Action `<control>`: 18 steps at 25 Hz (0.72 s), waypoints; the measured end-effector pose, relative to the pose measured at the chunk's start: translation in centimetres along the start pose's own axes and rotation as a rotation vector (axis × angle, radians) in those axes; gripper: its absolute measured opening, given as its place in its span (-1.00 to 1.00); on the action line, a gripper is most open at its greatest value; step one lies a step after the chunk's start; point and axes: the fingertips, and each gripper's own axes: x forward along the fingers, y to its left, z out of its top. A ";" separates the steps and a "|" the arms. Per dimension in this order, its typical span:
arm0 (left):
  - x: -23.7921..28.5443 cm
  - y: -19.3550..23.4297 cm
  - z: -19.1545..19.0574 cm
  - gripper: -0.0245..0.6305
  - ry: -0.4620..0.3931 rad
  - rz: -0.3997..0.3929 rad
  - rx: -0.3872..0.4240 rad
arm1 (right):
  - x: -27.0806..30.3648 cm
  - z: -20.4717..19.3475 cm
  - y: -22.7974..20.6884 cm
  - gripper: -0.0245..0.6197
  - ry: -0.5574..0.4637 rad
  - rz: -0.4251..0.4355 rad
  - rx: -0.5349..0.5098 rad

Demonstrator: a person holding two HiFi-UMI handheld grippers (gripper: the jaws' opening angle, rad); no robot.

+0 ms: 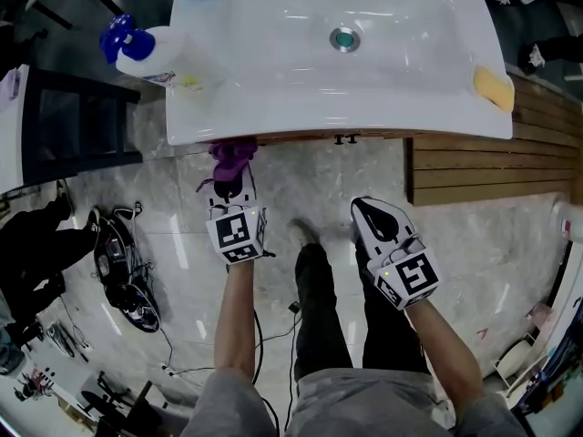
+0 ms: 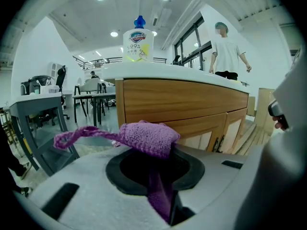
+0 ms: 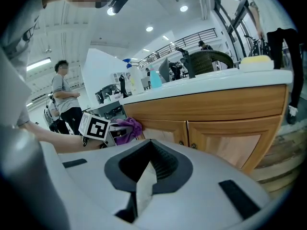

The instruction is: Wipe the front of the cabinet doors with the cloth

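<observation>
left claw (image 1: 228, 188) clamps a purple cloth (image 1: 232, 156), forearm stretched forward, holding the cloth close to the left cabinet door (image 2: 204, 128) under the sink (image 1: 273, 53). right claw (image 1: 372, 212), jaws together and empty, hangs alongside, short of the doors.

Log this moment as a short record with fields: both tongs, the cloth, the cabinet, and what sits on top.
left tongs: shut on the purple cloth
right tongs: shut, nothing between them, short of the cabinet
cabinet doors: wooden, closed, under the white sink top
cloth position: close to the left door; contact cannot be told
on top: blue-topped bottle at the left corner, yellow sponge at the right edge
</observation>
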 end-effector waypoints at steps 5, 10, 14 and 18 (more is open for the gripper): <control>0.4 -1.4 0.2 -0.70 0.005 -0.022 0.010 | -0.5 -0.1 -0.7 -0.90 -0.005 -0.010 0.007; 0.7 -3.6 0.4 -0.70 0.003 -0.060 0.029 | -1.1 -0.4 -1.4 -0.90 -0.012 -0.023 0.020; 1.0 -5.2 0.5 -0.70 0.001 -0.083 0.035 | -1.7 -0.5 -2.1 -0.90 -0.017 -0.035 0.026; 1.2 -6.8 0.5 -0.70 0.003 -0.099 0.036 | -2.4 -0.8 -3.0 -0.90 -0.026 -0.046 0.036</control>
